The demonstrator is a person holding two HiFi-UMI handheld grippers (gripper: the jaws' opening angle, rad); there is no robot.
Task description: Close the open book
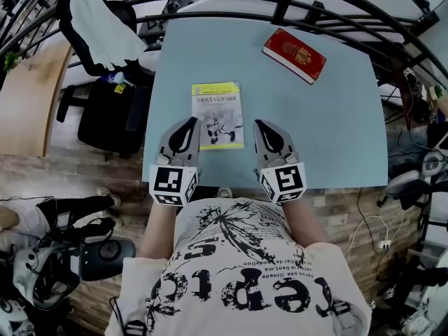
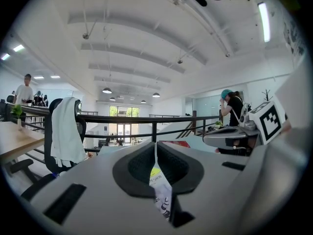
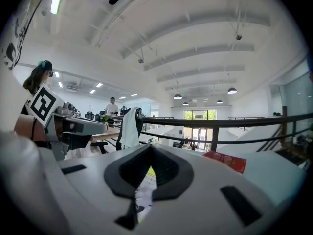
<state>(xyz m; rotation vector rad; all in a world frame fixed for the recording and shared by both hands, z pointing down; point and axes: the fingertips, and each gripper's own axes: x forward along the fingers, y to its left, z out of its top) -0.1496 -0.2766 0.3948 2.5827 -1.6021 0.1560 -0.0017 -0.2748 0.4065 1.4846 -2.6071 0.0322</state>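
Observation:
A thin book point(image 1: 218, 115) with a yellow and white cover lies flat and closed on the light blue table point(image 1: 329, 117), cover up. My left gripper point(image 1: 191, 121) rests at the book's lower left edge, jaws together with nothing held. My right gripper point(image 1: 257, 123) sits just right of the book's lower right corner, also shut and empty. In the left gripper view the pads meet at the tip point(image 2: 155, 148) and the book's cover point(image 2: 160, 187) shows below them. The right gripper view shows the same: closed jaws point(image 3: 149, 151) with the book point(image 3: 143, 192) beneath.
A red book point(image 1: 295, 54) lies closed at the table's far right corner. A black office chair with a white cloth point(image 1: 105, 19) stands left of the table. A black railing point(image 1: 329, 5) runs behind the table. The person's torso is at the near edge.

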